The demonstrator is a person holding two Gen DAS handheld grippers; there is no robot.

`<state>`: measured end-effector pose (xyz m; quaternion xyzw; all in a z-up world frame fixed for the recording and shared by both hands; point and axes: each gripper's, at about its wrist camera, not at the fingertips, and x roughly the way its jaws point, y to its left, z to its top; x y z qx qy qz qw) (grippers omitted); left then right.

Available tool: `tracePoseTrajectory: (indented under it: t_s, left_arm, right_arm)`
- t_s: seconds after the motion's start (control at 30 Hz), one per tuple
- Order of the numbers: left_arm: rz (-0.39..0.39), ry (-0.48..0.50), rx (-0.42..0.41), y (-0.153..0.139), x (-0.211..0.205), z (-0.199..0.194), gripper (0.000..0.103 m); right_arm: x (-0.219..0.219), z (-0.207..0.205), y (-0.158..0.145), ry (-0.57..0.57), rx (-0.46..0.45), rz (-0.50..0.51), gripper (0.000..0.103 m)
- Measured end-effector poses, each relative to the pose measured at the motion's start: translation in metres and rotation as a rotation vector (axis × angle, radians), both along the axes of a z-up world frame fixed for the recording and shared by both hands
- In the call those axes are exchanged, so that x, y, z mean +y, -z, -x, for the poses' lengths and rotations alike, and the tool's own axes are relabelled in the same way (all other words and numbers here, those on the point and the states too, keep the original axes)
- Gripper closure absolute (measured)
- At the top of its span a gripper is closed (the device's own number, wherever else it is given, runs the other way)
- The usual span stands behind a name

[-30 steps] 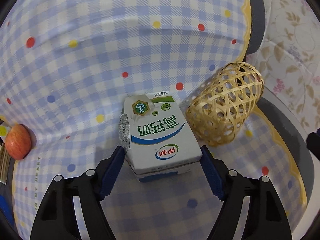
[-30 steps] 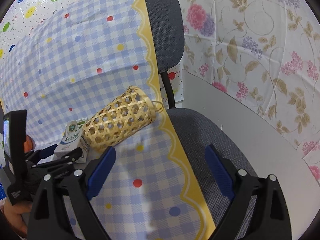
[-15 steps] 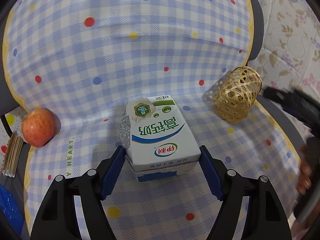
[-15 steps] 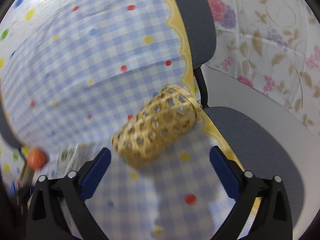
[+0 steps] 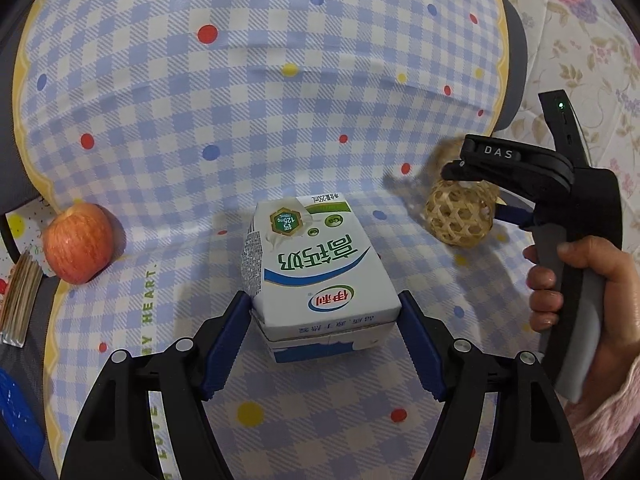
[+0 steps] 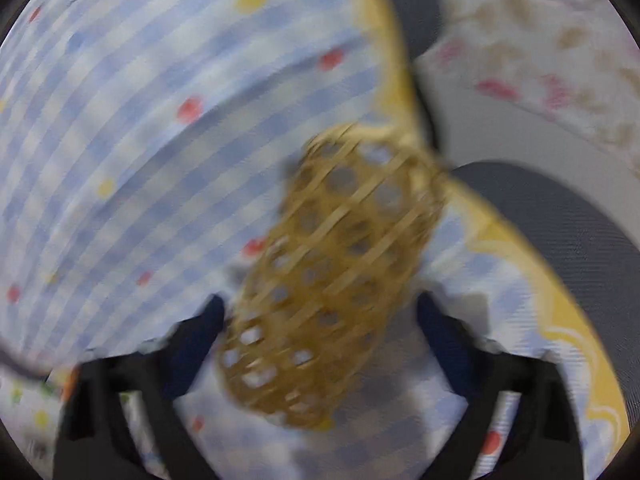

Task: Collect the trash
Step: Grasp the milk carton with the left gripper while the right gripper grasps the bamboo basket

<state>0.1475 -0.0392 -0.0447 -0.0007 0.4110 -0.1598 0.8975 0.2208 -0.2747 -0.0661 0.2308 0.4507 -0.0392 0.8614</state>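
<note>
A white, blue and green milk carton [image 5: 320, 276] lies flat between the blue pads of my left gripper [image 5: 322, 308], which is shut on its near end above the checked cloth [image 5: 240, 120]. A woven bamboo basket [image 6: 332, 280] lies on its side near the cloth's right edge. My right gripper [image 6: 322, 308] straddles the basket's near end, its jaws closing. The left pad is at the weave; a gap still shows at the right pad. The left wrist view shows the basket [image 5: 458, 220] under the right tool, held by a hand [image 5: 580, 280]. The right wrist view is blurred.
A red apple [image 5: 78, 244] rests at the cloth's left edge, beside a bundle of thin sticks [image 5: 20, 296]. The cloth covers a grey chair, with its back [image 5: 516, 60] and seat [image 6: 560, 220] showing at the right. Floral fabric [image 5: 580, 20] lies beyond.
The left gripper drew back with the carton, so the basket looks smaller and the apple has come into view. The right gripper came down over the basket, and its jaws have narrowed.
</note>
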Motion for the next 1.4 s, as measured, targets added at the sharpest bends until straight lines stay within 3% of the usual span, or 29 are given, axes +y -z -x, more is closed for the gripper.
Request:
tracePoseTrajectory:
  t_s: [0.1, 0.2, 0.3, 0.5, 0.67, 0.77, 0.8, 0.87, 1.3, 1.4]
  left_arm:
    - [0.009, 0.01, -0.002, -0.003, 0.002, 0.013, 0.03]
    - [0.019, 0.032, -0.001, -0.007, 0.004, 0.03, 0.03]
    - [0.011, 0.069, -0.006, -0.008, 0.003, 0.055, 0.03]
    - [-0.001, 0.126, -0.004, -0.006, -0.002, 0.097, 0.03]
    - [-0.033, 0.143, -0.008, 0.0, -0.01, 0.11, 0.029]
    - [-0.046, 0.137, 0.013, 0.0, -0.011, 0.109, 0.022]
    - [-0.057, 0.128, 0.018, 0.002, -0.012, 0.109, 0.017]
    - [-0.065, 0.116, 0.014, 0.002, -0.013, 0.111, 0.017]
    - [-0.021, 0.004, 0.032, -0.007, -0.024, 0.089, 0.016]
    - [-0.02, -0.016, 0.035, -0.008, -0.024, 0.081, 0.016]
  right_arm:
    - [0.013, 0.021, -0.015, -0.101, -0.006, 0.106, 0.027]
    - [0.029, 0.062, -0.03, -0.257, -0.006, 0.198, 0.027]
    - [0.03, 0.108, -0.04, -0.325, -0.007, 0.272, 0.027]
    - [0.021, 0.18, -0.044, -0.333, -0.002, 0.325, 0.026]
    - [0.026, 0.193, -0.036, -0.323, 0.001, 0.413, 0.026]
    - [0.034, 0.192, -0.031, -0.332, 0.001, 0.457, 0.025]
    - [0.035, 0.193, -0.031, -0.335, -0.004, 0.461, 0.021]
    - [0.035, 0.195, -0.031, -0.33, -0.022, 0.447, 0.014]
    - [0.0, 0.208, -0.055, -0.183, -0.151, 0.282, 0.012]
    - [-0.005, 0.209, -0.057, -0.157, -0.162, 0.275, 0.018]
